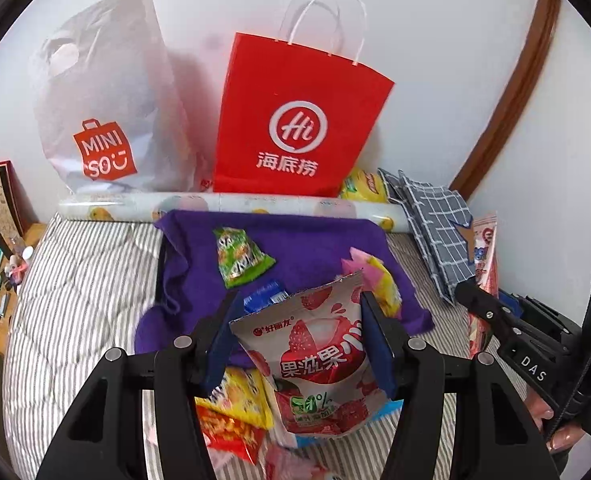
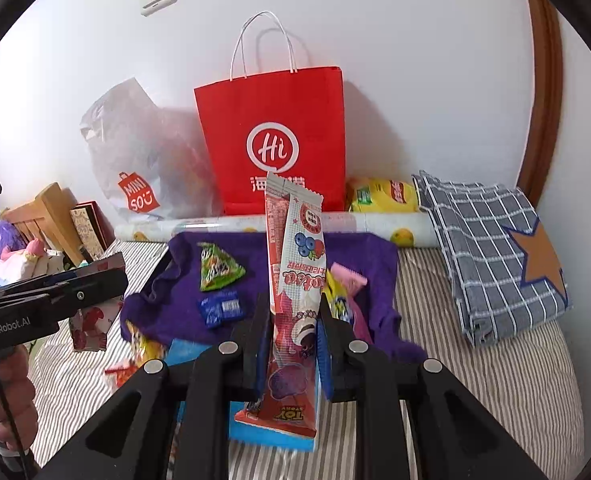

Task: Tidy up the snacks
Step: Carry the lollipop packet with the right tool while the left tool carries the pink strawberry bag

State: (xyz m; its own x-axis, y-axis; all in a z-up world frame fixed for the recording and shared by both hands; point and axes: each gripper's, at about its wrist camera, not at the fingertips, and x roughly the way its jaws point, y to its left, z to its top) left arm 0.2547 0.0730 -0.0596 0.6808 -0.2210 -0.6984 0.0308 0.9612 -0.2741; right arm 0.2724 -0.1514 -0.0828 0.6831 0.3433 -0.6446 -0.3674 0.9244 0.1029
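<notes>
I've got the left gripper (image 1: 297,344) clamped on the strawberry pouch (image 1: 319,364) at lower centre, the right gripper (image 2: 291,344) pinching the tall pink stick pack (image 2: 295,280), while several snacks, like the green packet (image 1: 241,256) mid-frame, remain unsorted on the purple cloth (image 1: 315,240).

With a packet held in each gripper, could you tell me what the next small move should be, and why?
Probably carry both toward the red paper bag: the left gripper holds the strawberry pouch, the right gripper holds the long pink packet, and the bag stands upright straight ahead.
</notes>
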